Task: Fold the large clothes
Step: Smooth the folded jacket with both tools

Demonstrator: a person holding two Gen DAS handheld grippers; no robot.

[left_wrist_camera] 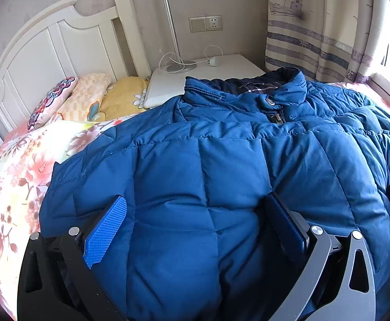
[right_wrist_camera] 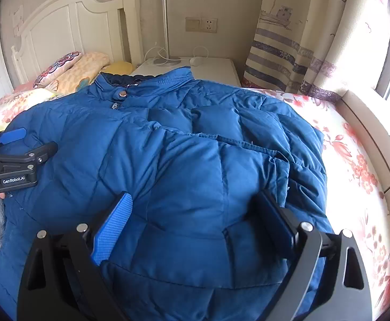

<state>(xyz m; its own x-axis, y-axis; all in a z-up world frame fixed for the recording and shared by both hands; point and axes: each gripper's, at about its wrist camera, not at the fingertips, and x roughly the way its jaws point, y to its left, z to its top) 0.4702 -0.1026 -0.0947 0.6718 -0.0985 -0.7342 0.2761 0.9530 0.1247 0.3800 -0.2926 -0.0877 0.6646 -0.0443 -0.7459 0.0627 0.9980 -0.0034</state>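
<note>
A floral-sheeted bed [left_wrist_camera: 15,176] carries the blue down jacket [left_wrist_camera: 208,165]; beyond stand a white nightstand [left_wrist_camera: 221,67] and curtains [left_wrist_camera: 323,32]. Both the left hand-held gripper [left_wrist_camera: 195,222] and the right hand-held gripper [right_wrist_camera: 195,219] gape wide, with jacket fabric bulging between their fingers.

jacket [left_wrist_camera: 221,165]: on the bed [left_wrist_camera: 15,176], collar toward 12 o'clock
pillows [left_wrist_camera: 88,99]: 10 o'clock of jacket
nightstand [left_wrist_camera: 229,69]: 12 o'clock, behind collar

— What carries it all?
— A bed [left_wrist_camera: 21,187] with a floral sheet.
— And on it?
— A blue jacket [left_wrist_camera: 221,160] spread flat, pillows [left_wrist_camera: 88,96] by the headboard [left_wrist_camera: 47,40].
</note>
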